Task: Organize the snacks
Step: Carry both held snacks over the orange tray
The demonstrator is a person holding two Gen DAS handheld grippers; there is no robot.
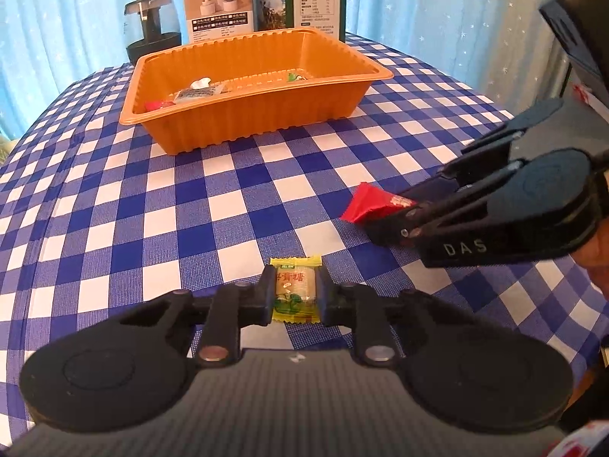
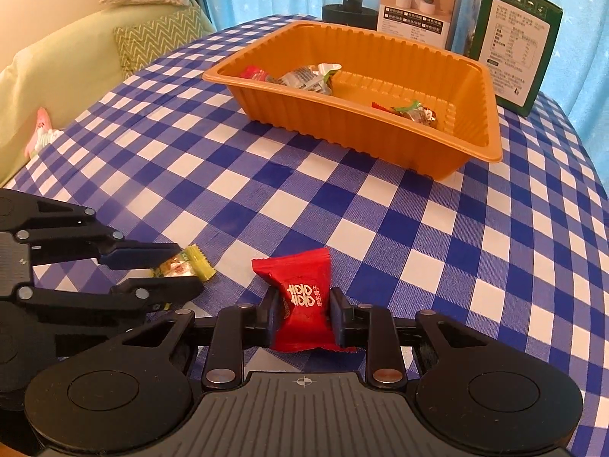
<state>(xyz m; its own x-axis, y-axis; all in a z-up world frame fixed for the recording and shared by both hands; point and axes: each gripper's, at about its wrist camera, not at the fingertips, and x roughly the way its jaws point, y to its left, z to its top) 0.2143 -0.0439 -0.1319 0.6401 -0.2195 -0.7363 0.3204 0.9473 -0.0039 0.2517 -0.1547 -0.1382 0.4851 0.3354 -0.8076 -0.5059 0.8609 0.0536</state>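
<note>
My left gripper (image 1: 295,297) is shut on a yellow wrapped candy (image 1: 295,289), low over the blue checked tablecloth; the left gripper (image 2: 179,270) and its candy (image 2: 188,266) also show in the right wrist view. My right gripper (image 2: 302,314) is shut on a red wrapped candy (image 2: 302,297); it shows in the left wrist view (image 1: 396,213) with the red candy (image 1: 371,203) at the right. An orange plastic tray (image 1: 262,114) stands farther back on the table, also in the right wrist view (image 2: 357,129), and holds several wrapped snacks (image 2: 308,76).
Behind the tray stand a dark humidifier (image 1: 152,23), a white box (image 1: 217,3) and a green box (image 2: 514,61). A sofa with cushions (image 2: 76,49) lies left of the table. Blue curtains hang behind. The checked tablecloth (image 1: 190,198) covers the table.
</note>
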